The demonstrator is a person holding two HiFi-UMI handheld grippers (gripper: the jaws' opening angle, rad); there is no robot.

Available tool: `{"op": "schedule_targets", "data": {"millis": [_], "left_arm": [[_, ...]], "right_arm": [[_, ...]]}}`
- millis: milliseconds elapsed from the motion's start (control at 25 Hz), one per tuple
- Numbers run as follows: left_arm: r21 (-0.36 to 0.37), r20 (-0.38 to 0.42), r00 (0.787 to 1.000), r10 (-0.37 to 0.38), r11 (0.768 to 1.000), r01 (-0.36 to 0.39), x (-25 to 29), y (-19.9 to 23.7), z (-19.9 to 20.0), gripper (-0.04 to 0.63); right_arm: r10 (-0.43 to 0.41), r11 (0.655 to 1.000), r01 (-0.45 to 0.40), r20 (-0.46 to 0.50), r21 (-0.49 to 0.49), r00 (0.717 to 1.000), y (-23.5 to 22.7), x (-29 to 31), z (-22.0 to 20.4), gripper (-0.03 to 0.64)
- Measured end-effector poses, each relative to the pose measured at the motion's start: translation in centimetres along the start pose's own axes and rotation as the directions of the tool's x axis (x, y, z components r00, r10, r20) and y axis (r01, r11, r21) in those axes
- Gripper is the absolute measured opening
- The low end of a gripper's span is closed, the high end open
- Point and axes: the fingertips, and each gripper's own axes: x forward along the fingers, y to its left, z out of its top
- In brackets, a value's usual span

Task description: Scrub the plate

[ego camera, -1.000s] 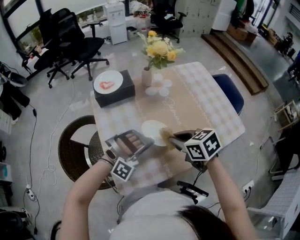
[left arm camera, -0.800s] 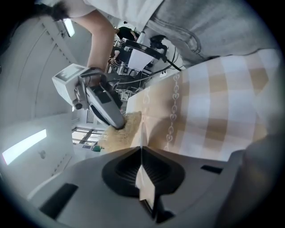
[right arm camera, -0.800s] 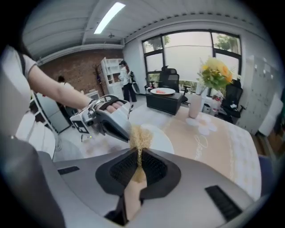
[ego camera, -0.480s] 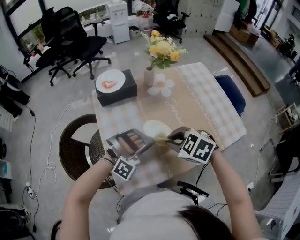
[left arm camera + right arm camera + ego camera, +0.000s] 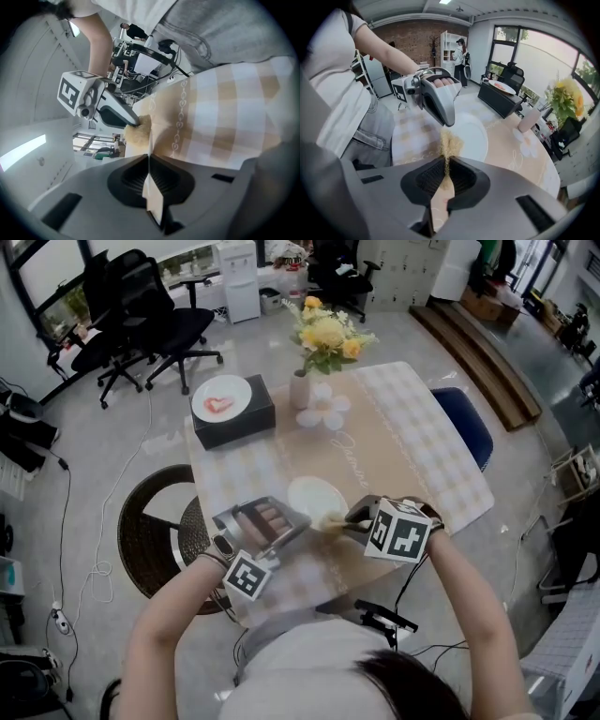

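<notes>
Head view: the plate (image 5: 315, 493) sits near the bench's (image 5: 417, 442) front edge, with the left tool (image 5: 292, 524) at its rim and the right tool (image 5: 345, 520) bringing a yellowish scrubber (image 5: 330, 519) up beside it. Left gripper view: jaws clamped tight on the plate's thin edge. Right gripper view: jaws pinched on the scrubber, right against the plate.

Plates (image 5: 316, 498) (image 5: 221, 397): two (one atop sole black box (image 5: 246, 424)); vase (image 5: 300, 390): one; bouquet (image 5: 323, 338): one; scrubber (image 5: 330, 519): one

the plate (image 5: 321, 493) rim is hidden where the left gripper (image 5: 300, 523) clamps it.
</notes>
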Motion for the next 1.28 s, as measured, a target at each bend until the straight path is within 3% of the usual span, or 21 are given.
{"op": "schedule_targets", "data": {"millis": [320, 1000, 1280], "left_arm": [[0.016, -0.001, 1.000, 0.008, 1.000, -0.008, 0.0, 0.1, 0.3, 0.018], [0.029, -0.005, 1.000, 0.015, 0.999, -0.015, 0.1, 0.5, 0.5, 0.018], [0.077, -0.003, 1.000, -0.008, 0.997, 0.008, 0.0, -0.1, 0.6, 0.020]], "right_arm": [[-0.020, 0.999, 0.015, -0.113, -0.046, 0.993, 0.0, -0.6, -2.3, 0.034], [-0.125, 0.991, 0.127, 0.056, -0.033, 0.991, -2.7, -0.7, 4.2, 0.035], [-0.127, 0.992, 0.129, 0.071, -0.012, 0.989, -2.4, 0.7, 3.6, 0.034]]}}
